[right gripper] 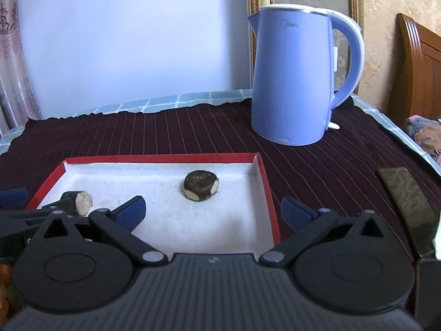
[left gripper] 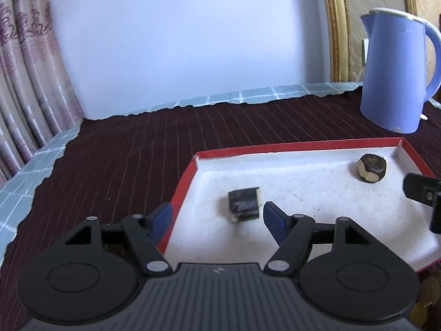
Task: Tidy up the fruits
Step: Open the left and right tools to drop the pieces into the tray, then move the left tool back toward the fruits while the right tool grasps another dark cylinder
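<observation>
Resting in the red-rimmed tray [right gripper: 266,182] were two dark fruit pieces [right gripper: 201,189] [left gripper: 244,205], both hand-held grippers [left gripper: 217,218] [right gripper: 213,211] open, empty; leftover fruit unclear.

Both grippers same build. Left gripper [left gripper: 216,216]: ribbed dark-grey body w/ small white logo at front edge, two big black round discs either side w/ inset circles, black linkage arms w/ triangular cut-outs, silver rivets at pivots, blue fingers [left gripper: 273,220]. Right gripper [right gripper: 213,211]: identical, grey ribbed housing, black discs, silver pins, blue fingers [right gripper: 131,211].
</observation>
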Available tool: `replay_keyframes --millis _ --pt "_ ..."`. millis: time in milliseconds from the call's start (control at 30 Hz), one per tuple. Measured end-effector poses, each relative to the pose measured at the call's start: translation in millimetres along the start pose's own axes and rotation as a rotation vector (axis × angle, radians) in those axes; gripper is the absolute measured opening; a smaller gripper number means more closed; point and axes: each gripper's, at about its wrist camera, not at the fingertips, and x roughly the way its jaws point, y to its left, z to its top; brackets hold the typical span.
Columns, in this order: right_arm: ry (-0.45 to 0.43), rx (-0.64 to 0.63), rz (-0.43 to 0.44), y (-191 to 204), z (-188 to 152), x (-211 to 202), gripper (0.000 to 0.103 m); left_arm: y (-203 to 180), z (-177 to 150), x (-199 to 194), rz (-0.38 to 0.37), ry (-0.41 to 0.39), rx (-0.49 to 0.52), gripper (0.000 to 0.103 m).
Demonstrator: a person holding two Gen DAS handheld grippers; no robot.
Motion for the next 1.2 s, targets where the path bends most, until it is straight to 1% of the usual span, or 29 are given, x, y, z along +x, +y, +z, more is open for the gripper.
replay_keyframes --millis 133,267,367,500,633,667,867,1000,1200 --pt "-0.035 -0.005 -0.026 1.6 -14.2 -12.8 0.103 6.8 -8.4 -9.8 -0.003 -0.005 -0.021 0.072" --pt "-0.038 -0.011 -0.037 1.5 -30.9 -18.9 0.103 6.7 -16.8 -18.4 0.01 -0.022 -0.009 0.072" --pt "-0.047 0.009 -0.029 -3.5 -41.1 -26.6 0.103 8.5 -21.7 -24.9 0.008 -0.034 -0.011 0.082" --pt "-0.076 0.015 -0.053 -7.9 -50.2 -38.7 0.103 9.5 -27.4 -33.0 0.005 -0.049 -0.016 0.082" --pt "-0.083 0.029 -0.026 -10.7 -53.9 -45.1 0.103 9.8 -32.3 -38.5 0.006 -0.056 -0.02 0.084" --pt "-0.083 0.024 -0.014 -10.6 -54.6 -46.7 0.103 10.3 -33.4 -39.5 0.001 -0.057 -0.023 0.086" --pt "-0.113 -0.058 0.005 -1.9 -60.3 -55.4 0.103 14.3 -39.9 -44.4 -0.013 -0.06 -0.043 0.089" --pt "-0.111 -0.055 0.04 -1.0 -63.5 -58.2 0.103 16.2 -43.2 -45.7 -0.016 -0.059 -0.054 0.089" --pt "-0.103 -0.076 0.018 0.7 -68.8 -59.1 0.103 17.1 -48.6 -47.8 -0.017 -0.062 -0.057 0.091"
